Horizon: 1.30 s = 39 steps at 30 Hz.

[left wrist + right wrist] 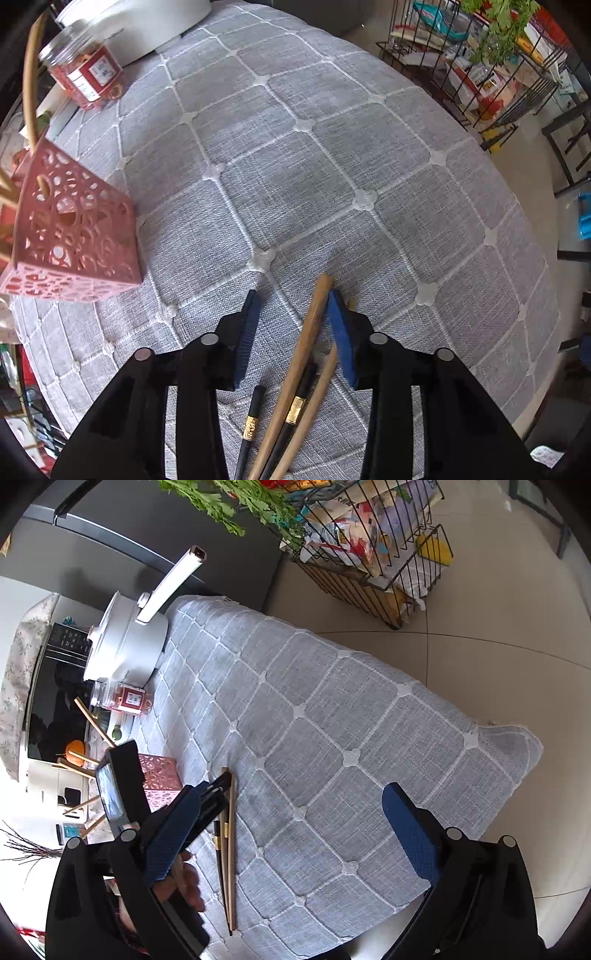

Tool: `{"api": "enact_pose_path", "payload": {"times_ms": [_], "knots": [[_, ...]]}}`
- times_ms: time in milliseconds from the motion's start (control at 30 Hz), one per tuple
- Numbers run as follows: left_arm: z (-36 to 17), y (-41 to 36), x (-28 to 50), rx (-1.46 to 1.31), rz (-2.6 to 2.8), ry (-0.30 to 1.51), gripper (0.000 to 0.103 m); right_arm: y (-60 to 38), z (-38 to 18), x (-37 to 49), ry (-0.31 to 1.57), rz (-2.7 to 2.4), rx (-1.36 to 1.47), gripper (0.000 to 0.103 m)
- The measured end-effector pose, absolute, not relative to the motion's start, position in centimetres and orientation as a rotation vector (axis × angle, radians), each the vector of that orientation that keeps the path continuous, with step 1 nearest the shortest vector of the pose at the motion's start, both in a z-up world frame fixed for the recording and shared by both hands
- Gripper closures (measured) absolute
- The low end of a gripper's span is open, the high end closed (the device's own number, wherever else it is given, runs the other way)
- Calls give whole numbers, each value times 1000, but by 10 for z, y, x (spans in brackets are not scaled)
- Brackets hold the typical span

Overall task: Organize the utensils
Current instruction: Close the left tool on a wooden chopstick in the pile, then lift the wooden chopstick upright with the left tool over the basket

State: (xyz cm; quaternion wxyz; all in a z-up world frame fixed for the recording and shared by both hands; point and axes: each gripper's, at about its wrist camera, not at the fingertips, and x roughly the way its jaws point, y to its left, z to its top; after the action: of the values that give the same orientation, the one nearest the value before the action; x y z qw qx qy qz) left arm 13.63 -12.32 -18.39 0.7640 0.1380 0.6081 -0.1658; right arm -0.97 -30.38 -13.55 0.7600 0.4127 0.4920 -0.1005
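Several chopsticks lie on the grey quilted tablecloth (314, 173): two wooden ones (303, 365) and two black ones with gold bands (253, 421). My left gripper (291, 306) is open, low over them, its jaws to either side of the wooden chopsticks' tips. A pink perforated utensil holder (81, 236) stands to the left with wooden sticks in it. My right gripper (291, 812) is open and empty above the table; the chopsticks (229, 849) lie below its left finger, beside the left gripper (210, 801) and the holder (162, 779).
A clear jar with a red label (88, 74) and a white pot (129, 642) stand at the table's far end. A wire rack of packages (373, 542) and a plant are on the tiled floor beyond the table edge. A microwave is behind the pot.
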Motion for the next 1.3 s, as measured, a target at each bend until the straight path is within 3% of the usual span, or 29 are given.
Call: {"api": "enact_pose_path", "payload": {"times_ms": [67,167,300,433,533,767,867,900,933,1000,1067,1300], "knots": [[-184,-125,134,305,-371,1319,76,-305,-141,-9,1082,-234,909,7],[-183,-128,116,365,-382,1247,93,-306,-148,-7,1100,-242,913,7],[-173,-110,87,367,-414,1057,94,-294,-153,2,1127,-228,901,7],[-153,-71,62,295,-391,985,95,-269,-162,20,1169,-217,846,9],[-127,-34,41,209,-376,933,97,-244,-172,37,1209,-219,780,16],[-73,29,8,59,-355,788,97,-198,-193,78,1264,-235,676,47],[-64,45,3,24,-351,750,97,-185,-197,90,1254,-269,634,49],[-61,50,1,15,-353,741,97,-181,-198,94,1253,-264,631,55],[-60,54,-1,10,-354,736,97,-177,-198,97,1248,-281,613,56],[-58,60,0,-6,-356,731,97,-168,-198,99,1240,-315,543,82],[-57,68,3,-19,-351,736,97,-161,-198,98,1225,-333,493,92],[-49,89,0,-76,-330,707,97,-187,-173,66,1087,-240,689,97]]}}
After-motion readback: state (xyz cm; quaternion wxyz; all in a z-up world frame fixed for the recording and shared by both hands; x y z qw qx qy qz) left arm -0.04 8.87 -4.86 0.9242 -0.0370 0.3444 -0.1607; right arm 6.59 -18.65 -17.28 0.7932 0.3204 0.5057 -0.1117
